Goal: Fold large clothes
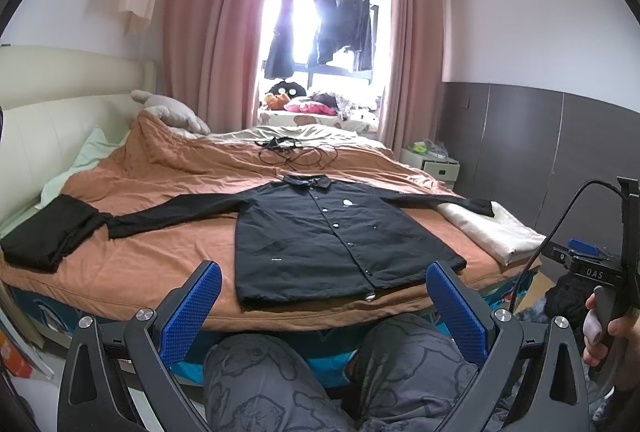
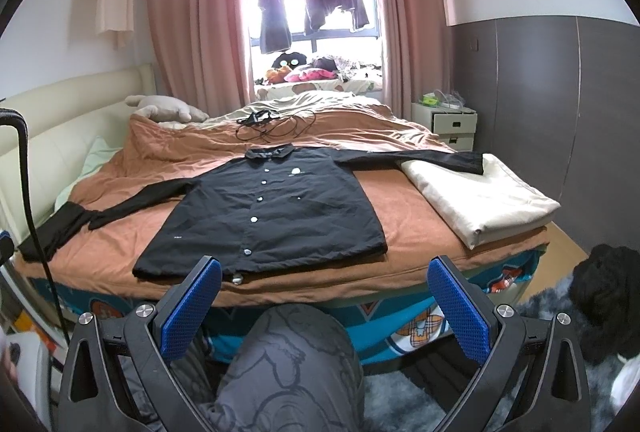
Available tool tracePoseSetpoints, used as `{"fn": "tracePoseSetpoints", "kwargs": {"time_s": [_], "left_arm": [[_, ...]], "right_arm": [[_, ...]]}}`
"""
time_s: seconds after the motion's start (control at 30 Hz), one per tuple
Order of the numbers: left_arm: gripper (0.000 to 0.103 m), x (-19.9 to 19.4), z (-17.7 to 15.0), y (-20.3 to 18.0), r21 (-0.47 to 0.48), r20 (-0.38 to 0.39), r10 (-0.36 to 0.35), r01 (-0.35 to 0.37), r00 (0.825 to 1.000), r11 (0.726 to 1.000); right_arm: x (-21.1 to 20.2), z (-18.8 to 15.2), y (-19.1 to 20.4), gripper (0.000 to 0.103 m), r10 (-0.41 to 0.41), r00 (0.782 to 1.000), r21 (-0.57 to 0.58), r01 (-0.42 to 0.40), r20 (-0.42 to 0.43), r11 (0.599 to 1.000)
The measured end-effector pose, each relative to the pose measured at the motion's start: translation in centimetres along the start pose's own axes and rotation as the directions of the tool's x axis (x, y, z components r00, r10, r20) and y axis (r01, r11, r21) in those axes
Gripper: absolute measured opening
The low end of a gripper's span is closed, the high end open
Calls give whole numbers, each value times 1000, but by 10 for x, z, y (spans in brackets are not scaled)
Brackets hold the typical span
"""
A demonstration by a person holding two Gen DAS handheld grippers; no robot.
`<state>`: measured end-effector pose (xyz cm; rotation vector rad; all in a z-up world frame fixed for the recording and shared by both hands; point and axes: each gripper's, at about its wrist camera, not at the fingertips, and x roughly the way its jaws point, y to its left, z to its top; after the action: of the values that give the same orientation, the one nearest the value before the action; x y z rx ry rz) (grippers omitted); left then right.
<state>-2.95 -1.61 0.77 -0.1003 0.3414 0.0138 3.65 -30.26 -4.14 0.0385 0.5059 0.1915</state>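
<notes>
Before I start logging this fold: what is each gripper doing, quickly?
Left gripper: open, holding nothing, short of the shirt.
Right gripper: open, holding nothing.

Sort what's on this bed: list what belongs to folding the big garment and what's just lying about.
For the job: black shirt, spread flat and buttoned; left gripper and right gripper, both open.

Lying about: folded black garment, cream folded bedding, black cables, plush toy.
</notes>
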Motion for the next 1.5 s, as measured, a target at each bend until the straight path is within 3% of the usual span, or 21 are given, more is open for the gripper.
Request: {"fn": "tracePoseSetpoints", "kwargs": {"time_s": [0.9, 1.27, 1.5], "left_arm": [[103, -4, -1, 0, 5, 3, -3, 3, 1000, 1000], [102, 1, 2, 13, -9, 10, 15, -15, 1000, 1000], [102, 22, 6, 18, 9, 14, 52, -53, 999, 999]], "right_arm": [[0, 0, 2, 103, 1, 1000, 5, -1, 0, 1000], [26, 2, 19, 103, 26, 999, 8, -26, -39, 1000], [45, 12, 36, 103, -6, 999, -29, 5, -32, 1000]]}}
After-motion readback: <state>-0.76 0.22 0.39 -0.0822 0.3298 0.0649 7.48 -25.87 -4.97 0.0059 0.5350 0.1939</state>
